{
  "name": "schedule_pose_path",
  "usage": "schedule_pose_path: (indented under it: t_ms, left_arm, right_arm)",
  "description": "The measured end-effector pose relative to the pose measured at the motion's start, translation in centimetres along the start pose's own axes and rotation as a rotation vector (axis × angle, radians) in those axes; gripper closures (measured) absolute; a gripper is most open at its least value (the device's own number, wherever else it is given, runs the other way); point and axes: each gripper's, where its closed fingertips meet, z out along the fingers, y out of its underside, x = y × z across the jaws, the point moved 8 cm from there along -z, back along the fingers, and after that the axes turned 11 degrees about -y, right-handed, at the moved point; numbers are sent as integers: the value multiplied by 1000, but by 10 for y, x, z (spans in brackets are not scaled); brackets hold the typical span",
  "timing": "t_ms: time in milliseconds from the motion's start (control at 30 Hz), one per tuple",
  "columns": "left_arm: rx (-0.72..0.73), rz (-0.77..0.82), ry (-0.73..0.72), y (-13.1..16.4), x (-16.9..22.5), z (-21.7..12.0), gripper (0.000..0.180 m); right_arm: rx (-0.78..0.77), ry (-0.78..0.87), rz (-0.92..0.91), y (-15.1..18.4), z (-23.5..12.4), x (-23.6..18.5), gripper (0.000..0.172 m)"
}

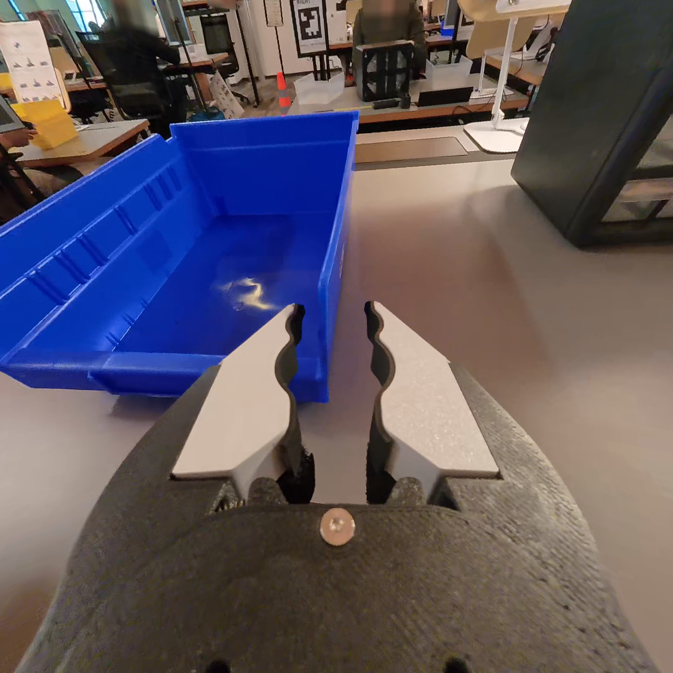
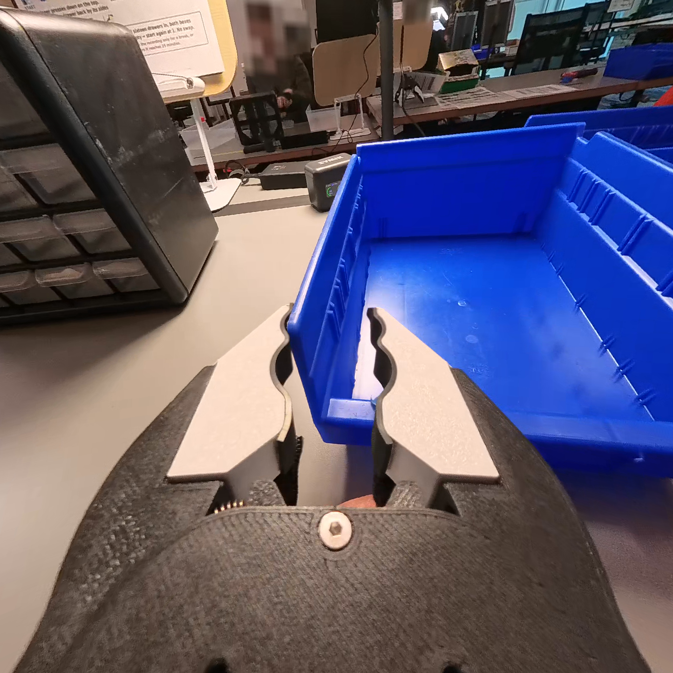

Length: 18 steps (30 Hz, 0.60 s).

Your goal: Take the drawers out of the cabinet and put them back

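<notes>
The dark cabinet (image 2: 120,145) with several small translucent drawers (image 2: 91,233) stands on the grey table (image 2: 109,364); it also shows at the right of the left wrist view (image 1: 597,120). My left gripper (image 1: 333,309) straddles the right wall of an empty blue bin (image 1: 182,255). Its left finger is inside and its right finger outside, with a gap on both sides, so it is open. My right gripper (image 2: 327,313) straddles the left wall of another empty blue bin (image 2: 491,309). Its left pad (image 2: 282,346) touches the rim, its right pad (image 2: 380,349) stands just off the wall.
A white lamp base (image 1: 495,134) and a dark mat (image 1: 408,147) lie beyond the table. A black power box (image 2: 324,182) sits behind the right bin. One more blue bin (image 2: 626,127) lies farther right. People sit at desks in the background.
</notes>
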Motion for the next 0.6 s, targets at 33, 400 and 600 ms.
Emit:
schedule_pose_path:
  t_ms: [33,400,600]
  left_arm:
    - [-1,1,-1,0,0,1,149]
    - [79,49,-6,-5,8,-1,179]
    - [105,114,41,-2,25,-24,179]
  right_arm:
    - [-4,-2,-4,0,1,0,131]
    - [8,5,-65,0,-3,-6,161]
    - [0,-9,-103,4,-28,-7,164]
